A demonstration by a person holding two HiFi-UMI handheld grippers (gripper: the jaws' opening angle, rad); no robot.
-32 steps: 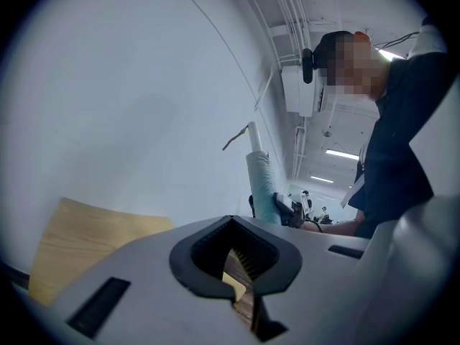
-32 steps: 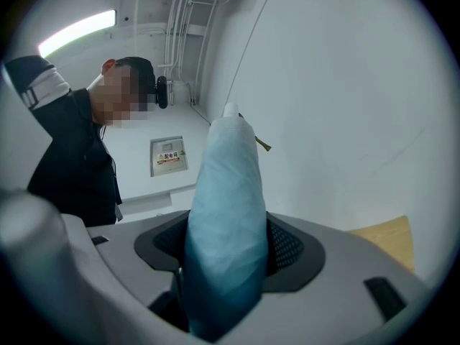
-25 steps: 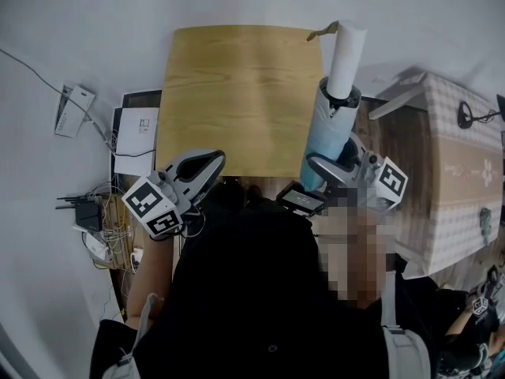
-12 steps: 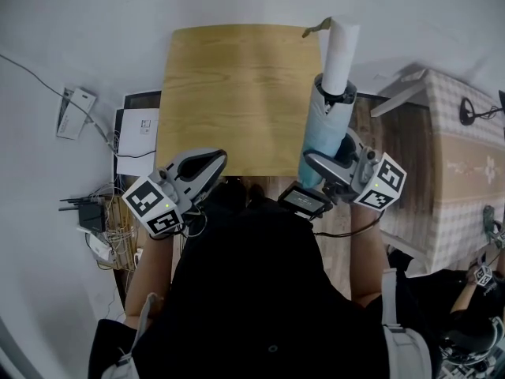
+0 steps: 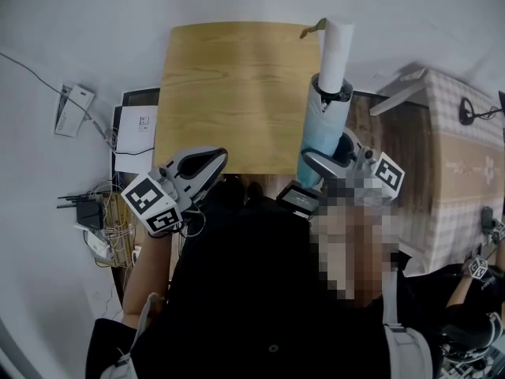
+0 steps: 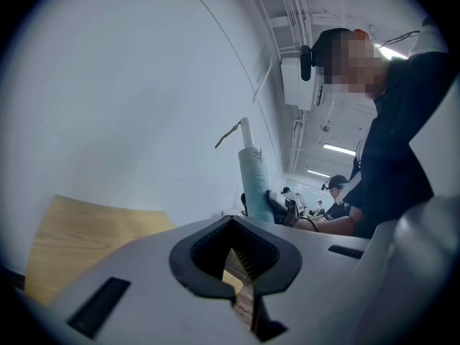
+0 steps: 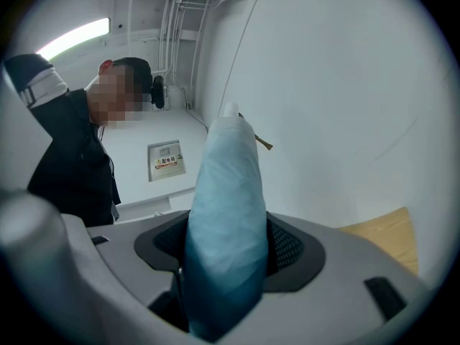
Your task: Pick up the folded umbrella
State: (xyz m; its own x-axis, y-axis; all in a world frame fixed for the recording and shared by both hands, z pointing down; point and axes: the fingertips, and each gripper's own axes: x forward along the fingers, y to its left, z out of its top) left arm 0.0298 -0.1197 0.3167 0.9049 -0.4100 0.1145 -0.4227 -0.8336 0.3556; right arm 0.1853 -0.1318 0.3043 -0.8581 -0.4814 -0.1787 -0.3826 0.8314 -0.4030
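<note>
The folded umbrella [image 5: 324, 123] is a light blue bundle with a white handle and a small brown strap at its top. It stands nearly upright off the right edge of the wooden table [image 5: 237, 93]. My right gripper [image 5: 325, 161] is shut on the umbrella's lower part; in the right gripper view the blue fabric [image 7: 226, 221] fills the gap between the jaws. My left gripper [image 5: 207, 166] is at the table's near edge with its jaws together and nothing in them. The left gripper view shows the umbrella [image 6: 255, 182] raised at the far side.
A checked-cloth box or table [image 5: 454, 164] stands to the right. On the floor at the left lie a white power strip [image 5: 72, 110], cables, and a dark flat device with a white sheet [image 5: 138, 133]. The person's dark clothing fills the lower middle.
The umbrella and my right gripper have shifted slightly left and up over the last second. My left gripper has stayed in place.
</note>
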